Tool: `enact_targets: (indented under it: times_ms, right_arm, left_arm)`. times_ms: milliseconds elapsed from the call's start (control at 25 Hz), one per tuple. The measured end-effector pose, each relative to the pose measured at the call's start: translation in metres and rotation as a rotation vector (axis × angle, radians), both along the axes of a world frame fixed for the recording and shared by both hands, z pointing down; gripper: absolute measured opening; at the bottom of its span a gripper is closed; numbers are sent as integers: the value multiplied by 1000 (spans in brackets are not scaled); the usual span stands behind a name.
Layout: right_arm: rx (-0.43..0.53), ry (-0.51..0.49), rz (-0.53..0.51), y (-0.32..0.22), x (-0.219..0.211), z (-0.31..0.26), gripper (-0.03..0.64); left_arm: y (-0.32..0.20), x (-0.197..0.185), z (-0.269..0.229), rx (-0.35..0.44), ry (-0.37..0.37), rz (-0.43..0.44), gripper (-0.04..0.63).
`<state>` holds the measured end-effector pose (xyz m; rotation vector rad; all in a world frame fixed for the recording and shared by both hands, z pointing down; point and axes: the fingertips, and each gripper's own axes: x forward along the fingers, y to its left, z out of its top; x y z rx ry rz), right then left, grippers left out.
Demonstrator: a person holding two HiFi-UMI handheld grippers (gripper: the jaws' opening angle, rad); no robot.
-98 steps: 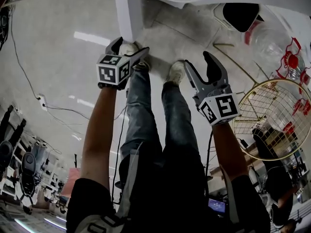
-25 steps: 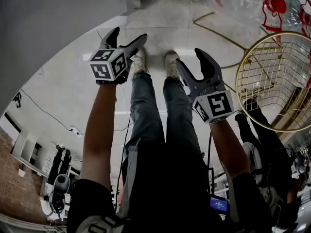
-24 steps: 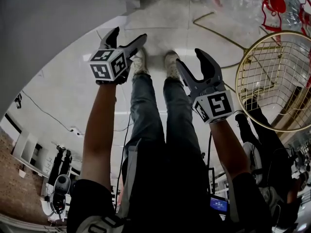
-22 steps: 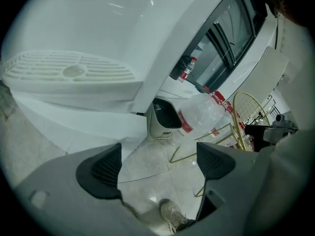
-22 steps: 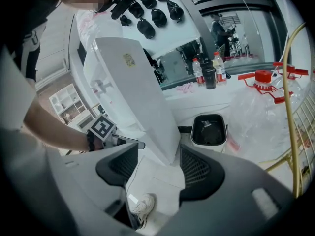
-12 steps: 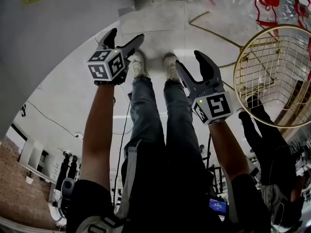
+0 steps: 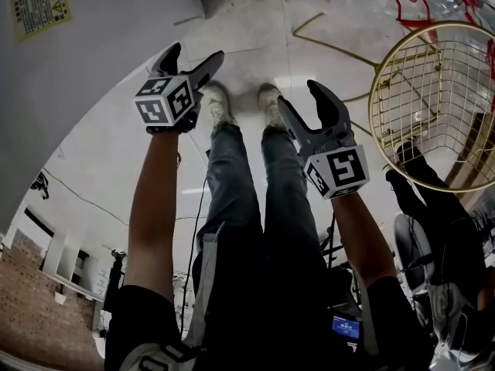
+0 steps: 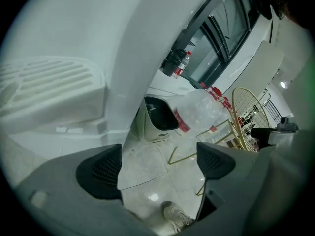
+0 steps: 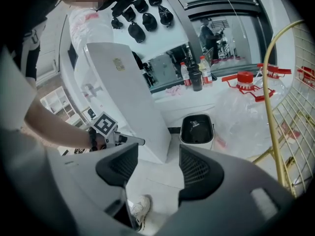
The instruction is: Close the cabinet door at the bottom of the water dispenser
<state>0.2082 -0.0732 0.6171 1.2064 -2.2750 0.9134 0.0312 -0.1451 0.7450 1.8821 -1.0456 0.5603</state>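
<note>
So the dispenser (image 7: 69, 76) has slid way further into the left of the head view, yellow label (image 7: 37, 8) showing now, and the white panel that stuck out a few seconds back is gone. Left gripper (image 7: 193, 52): spread, empty. Door should sit under the drip tray (image 8: 49, 82) beside it, no gap visible, so probably shut. Right gripper (image 7: 300, 97): spread, empty too.

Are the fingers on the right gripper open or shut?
Open. The right gripper has its fingers apart, with only floor and a shoe showing between them.
</note>
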Motion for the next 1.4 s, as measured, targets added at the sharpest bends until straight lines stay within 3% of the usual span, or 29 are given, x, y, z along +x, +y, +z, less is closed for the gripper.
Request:
enact_targets:
  times_ms: [320, 600, 800, 840, 960, 1120, 1280, 1400]
  right_arm:
    - [33, -8, 72, -3, 4, -21, 261]
    - [151, -21, 86, -8, 10, -119, 252]
    - [222, -15, 69, 2, 16, -216, 249]
    - [234, -10, 53, 5, 17, -233, 245]
    - [293, -4, -3, 0, 17, -277, 236]
    - [384, -22, -4, -12, 19, -337, 221]
    - [450, -100, 46, -14, 13, -398, 192]
    - [526, -113, 44, -10, 10, -436, 155]
  left_arm:
    - [-1, 22, -22, 4, 32, 67, 488]
    - [11, 57, -130, 107, 100, 166, 477]
    - [39, 81, -242, 183, 192, 189, 394]
    - [44, 86, -268, 209, 212, 192, 346]
    - [41, 95, -340, 316, 252, 200, 301]
    - [39, 96, -420, 452, 238, 226, 220]
    - [52, 92, -493, 523, 242, 198, 99]
    - [59, 87, -537, 595, 215, 196, 45]
